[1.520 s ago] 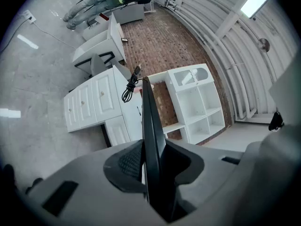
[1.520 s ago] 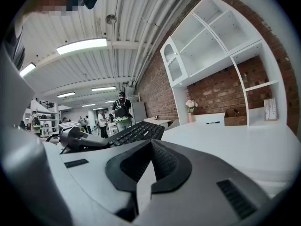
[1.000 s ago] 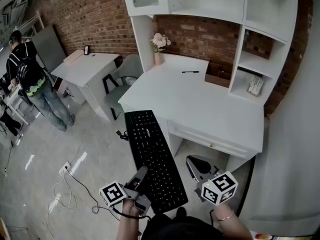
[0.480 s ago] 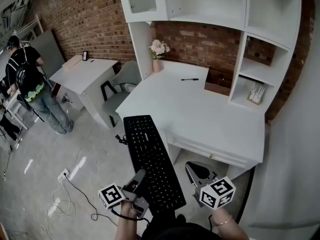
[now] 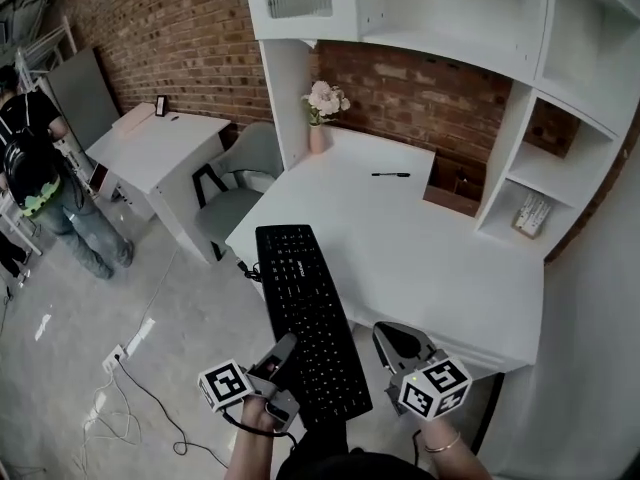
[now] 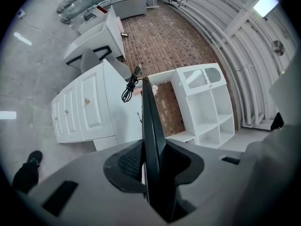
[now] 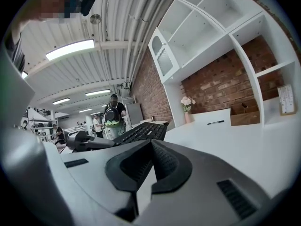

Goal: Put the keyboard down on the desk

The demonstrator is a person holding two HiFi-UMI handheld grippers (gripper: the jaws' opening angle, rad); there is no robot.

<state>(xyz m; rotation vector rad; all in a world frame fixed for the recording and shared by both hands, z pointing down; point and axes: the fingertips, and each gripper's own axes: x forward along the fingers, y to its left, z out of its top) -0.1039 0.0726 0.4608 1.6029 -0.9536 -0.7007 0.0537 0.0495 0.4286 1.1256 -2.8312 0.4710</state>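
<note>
Head view first: my left claw (image 5: 284,356) is clamped on the left edge of the black keyboard (image 5: 305,313), lower centre of frame, out over the grey floor (image 5: 80,338). The keyboard's far end overlaps the front corner of the white worktop (image 5: 420,258), but I honestly can't tell if it touches. My right claw (image 5: 398,343) sits lower right. The brick wall (image 5: 170,28) and white shelves (image 5: 450,8) run across the top, and there's a pen (image 5: 390,174) on the worktop. The keyboard's near end is cut off behind my dark clothes.

Left claw view: the keyboard runs edge-on up the middle, with pads pressed on both sides. Its cable coil (image 6: 128,91) is tiny, upper centre.

Right claw view: tips together, nothing in it. The worktop fills the right, and the people (image 7: 113,114) at left are too small to make out.
</note>
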